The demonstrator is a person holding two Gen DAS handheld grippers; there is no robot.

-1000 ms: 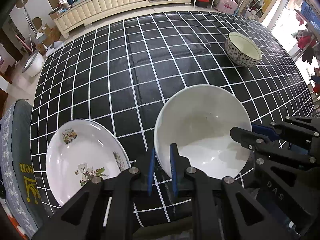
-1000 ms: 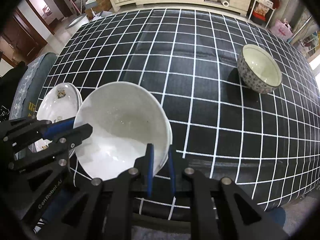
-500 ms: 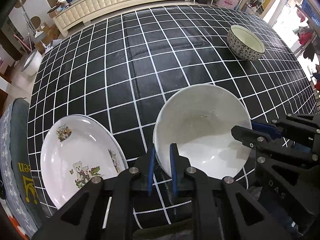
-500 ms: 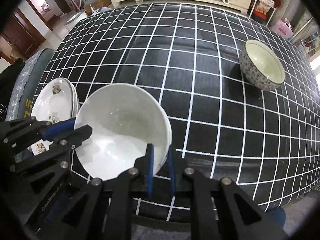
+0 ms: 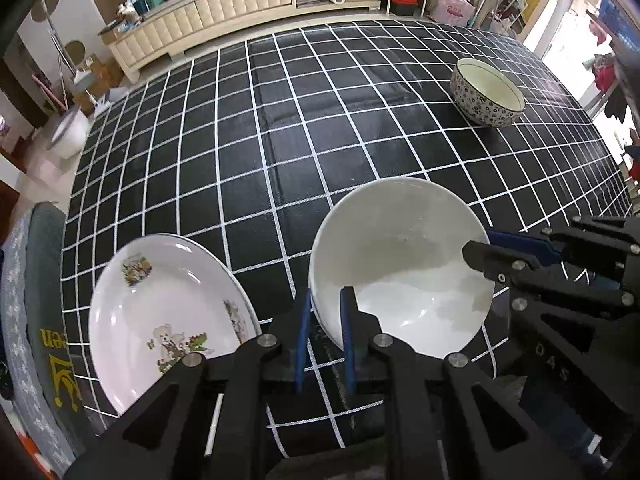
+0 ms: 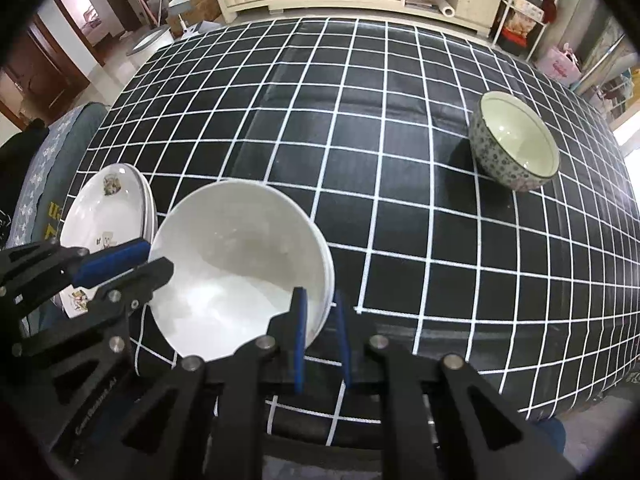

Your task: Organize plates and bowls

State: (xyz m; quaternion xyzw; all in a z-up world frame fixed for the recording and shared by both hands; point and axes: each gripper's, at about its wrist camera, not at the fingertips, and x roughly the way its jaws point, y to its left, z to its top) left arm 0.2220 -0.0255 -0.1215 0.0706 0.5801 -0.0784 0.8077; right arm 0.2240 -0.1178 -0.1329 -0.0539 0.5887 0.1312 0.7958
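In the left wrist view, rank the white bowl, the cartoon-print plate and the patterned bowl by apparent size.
1. white bowl and cartoon-print plate: look about alike, both close to the camera, so unranked.
2. patterned bowl: looks smallest, but sits farthest away.

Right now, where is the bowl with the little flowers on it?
In both wrist views the flowered bowl sits alone at the far right of the checked tablecloth, well beyond the white bowl.
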